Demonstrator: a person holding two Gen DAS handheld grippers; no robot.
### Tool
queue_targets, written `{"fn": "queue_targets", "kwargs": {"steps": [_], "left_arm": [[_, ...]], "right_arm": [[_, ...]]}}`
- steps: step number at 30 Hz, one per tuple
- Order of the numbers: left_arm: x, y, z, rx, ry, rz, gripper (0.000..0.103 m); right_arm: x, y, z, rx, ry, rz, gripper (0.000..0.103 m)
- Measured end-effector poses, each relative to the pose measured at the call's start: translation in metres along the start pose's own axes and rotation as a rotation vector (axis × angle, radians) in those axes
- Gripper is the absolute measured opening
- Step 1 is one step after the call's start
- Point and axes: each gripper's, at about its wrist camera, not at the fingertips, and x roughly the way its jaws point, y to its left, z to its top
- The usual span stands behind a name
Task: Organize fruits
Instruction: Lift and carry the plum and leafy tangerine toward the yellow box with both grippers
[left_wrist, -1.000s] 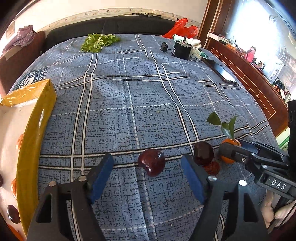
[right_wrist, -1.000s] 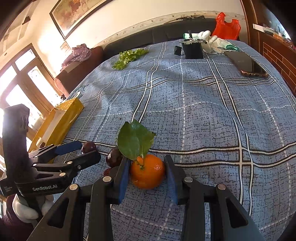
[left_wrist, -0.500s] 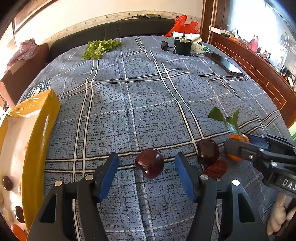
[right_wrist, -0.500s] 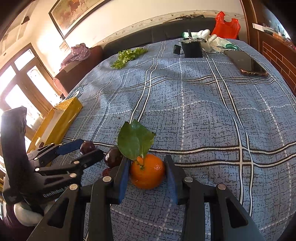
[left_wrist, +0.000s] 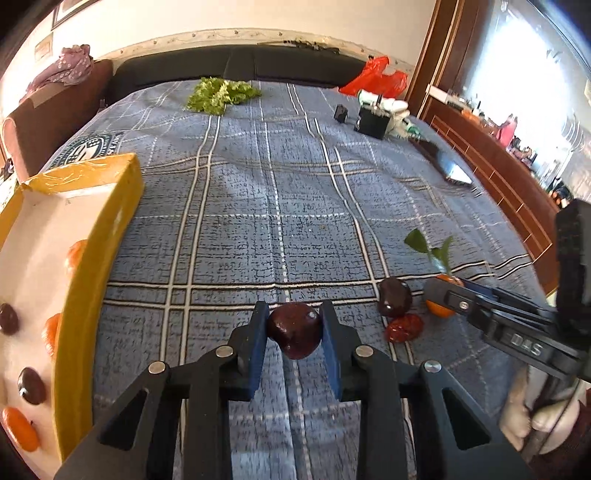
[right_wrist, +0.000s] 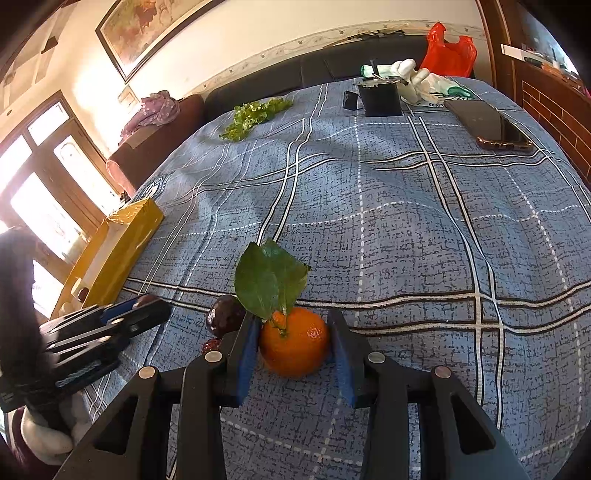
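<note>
My left gripper (left_wrist: 294, 330) is shut on a dark red plum (left_wrist: 294, 334) just above the blue checked cloth. A second dark plum (left_wrist: 395, 297) and a small red date (left_wrist: 404, 328) lie to its right. My right gripper (right_wrist: 293, 345) is shut on an orange tangerine (right_wrist: 294, 341) with green leaves, resting on the cloth. The tangerine also shows in the left wrist view (left_wrist: 439, 308). The second plum (right_wrist: 225, 315) sits left of the right gripper. A yellow box (left_wrist: 99, 266) at the left holds several tangerines and dark fruits.
Lettuce (left_wrist: 221, 94) lies at the far side of the cloth. A black box (left_wrist: 373, 122), a red bag (left_wrist: 376, 75) and a phone (right_wrist: 491, 125) sit at the far right. A wooden cabinet (left_wrist: 517, 184) runs along the right edge.
My left gripper has closed from wide open onto the dark red plum and shifted toward the yellow box. The right gripper has stayed on the tangerine.
</note>
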Motion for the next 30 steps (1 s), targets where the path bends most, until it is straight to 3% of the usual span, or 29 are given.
{"fn": "queue_targets", "kwargs": {"steps": [17, 22, 30], "left_arm": [[-0.058, 0.007, -0.021, -0.040, -0.082, -0.098, 0.027], [-0.065, 0.009, -0.025, -0.050, -0.091, -0.119, 0.027], [-0.078, 0.014, -0.028, -0.072, -0.112, -0.155, 0.027]], "right_arm": [[-0.007, -0.003, 0.002, 0.024, -0.042, -0.122, 0.040], [-0.034, 0.008, 0.001, 0.039, -0.092, -0.107, 0.040], [-0.078, 0.052, 0.003, -0.042, -0.165, -0.069, 0.041]]}}
